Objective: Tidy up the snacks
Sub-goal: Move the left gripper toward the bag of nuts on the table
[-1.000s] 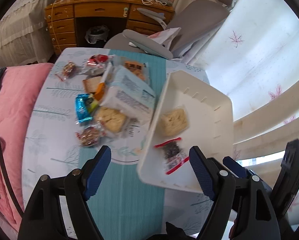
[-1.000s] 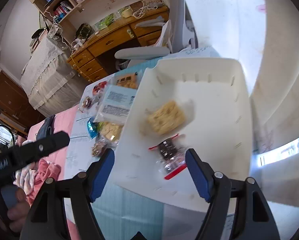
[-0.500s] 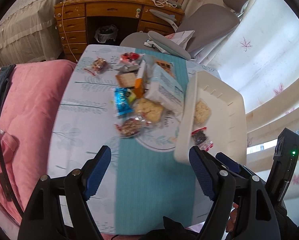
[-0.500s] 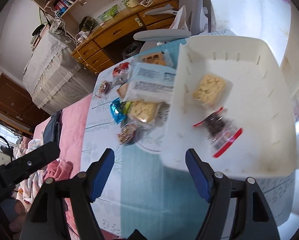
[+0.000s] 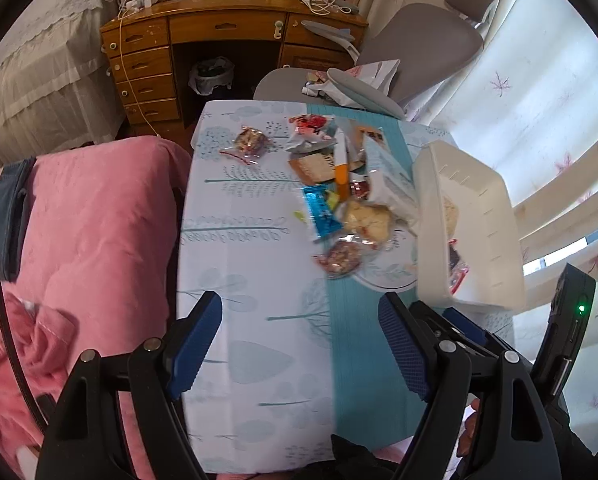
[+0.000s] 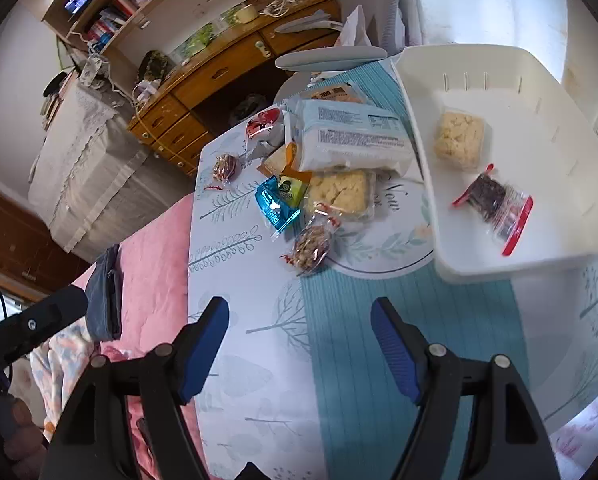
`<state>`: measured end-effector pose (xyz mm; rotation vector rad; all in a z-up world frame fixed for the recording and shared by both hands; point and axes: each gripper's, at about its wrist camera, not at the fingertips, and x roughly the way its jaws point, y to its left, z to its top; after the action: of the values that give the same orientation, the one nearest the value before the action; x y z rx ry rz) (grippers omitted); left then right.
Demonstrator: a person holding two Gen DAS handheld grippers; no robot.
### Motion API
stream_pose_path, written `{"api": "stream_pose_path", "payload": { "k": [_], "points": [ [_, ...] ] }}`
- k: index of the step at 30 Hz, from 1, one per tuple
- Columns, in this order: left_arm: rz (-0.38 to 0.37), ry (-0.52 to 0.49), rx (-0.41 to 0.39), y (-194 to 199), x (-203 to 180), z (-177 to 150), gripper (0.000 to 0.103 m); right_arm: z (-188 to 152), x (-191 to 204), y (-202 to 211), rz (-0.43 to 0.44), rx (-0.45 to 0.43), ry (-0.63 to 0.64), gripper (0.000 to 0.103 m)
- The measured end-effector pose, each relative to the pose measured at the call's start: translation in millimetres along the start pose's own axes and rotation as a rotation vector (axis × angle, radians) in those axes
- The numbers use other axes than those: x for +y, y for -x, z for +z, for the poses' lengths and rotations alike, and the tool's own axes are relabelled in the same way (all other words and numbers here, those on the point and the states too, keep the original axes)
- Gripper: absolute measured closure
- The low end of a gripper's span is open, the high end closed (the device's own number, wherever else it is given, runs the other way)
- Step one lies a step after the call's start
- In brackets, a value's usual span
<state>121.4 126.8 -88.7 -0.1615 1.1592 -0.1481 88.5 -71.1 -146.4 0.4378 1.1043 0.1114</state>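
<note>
Table (image 6: 259,360), leaf-print cloth with teal centre strip — white bin (image 6: 571,92) at its right edge, loose snack packets (image 6: 339,152) heaped mid-surface beside the bin, one small bag (image 6: 225,168) near the far left corner.

Your left gripper (image 5: 299,344) and right gripper (image 6: 299,344) are matt black plastic, each with ribbed blue pads (image 6: 393,350). The table (image 5: 251,320) wears a smooth printed cloth, pale with a teal stripe. The bin (image 6: 499,248) is matt white plastic. The snacks sit in glossy, crinkled clear film; the blue wrapper (image 6: 275,204) shines like foil. The desk (image 5: 219,28) behind is varnished wood, and the pink quilt (image 5: 91,220) looks soft and stitched.
</note>
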Motion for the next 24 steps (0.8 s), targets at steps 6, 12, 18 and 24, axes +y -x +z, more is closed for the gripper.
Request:
{"api": "stream_pose_path", "payload": {
  "k": [6,12,18,24],
  "points": [
    [-0.010,-0.008,0.015,-8,35,19,0.024,-12,17,-13,-0.053,-0.012,-0.021,0.029],
    [-0.018,0.022,0.011,-22,58,49,0.023,-12,31,-25,-0.080,-0.012,0.020,0.027],
    [-0.019,0.045,0.014,-50,68,83,0.023,1,41,-45,-0.111,-0.012,0.078,0.022],
    [-0.014,0.027,0.026,-91,65,122,0.023,14,38,-78,-0.135,0.015,0.101,0.022]
  ]
}}
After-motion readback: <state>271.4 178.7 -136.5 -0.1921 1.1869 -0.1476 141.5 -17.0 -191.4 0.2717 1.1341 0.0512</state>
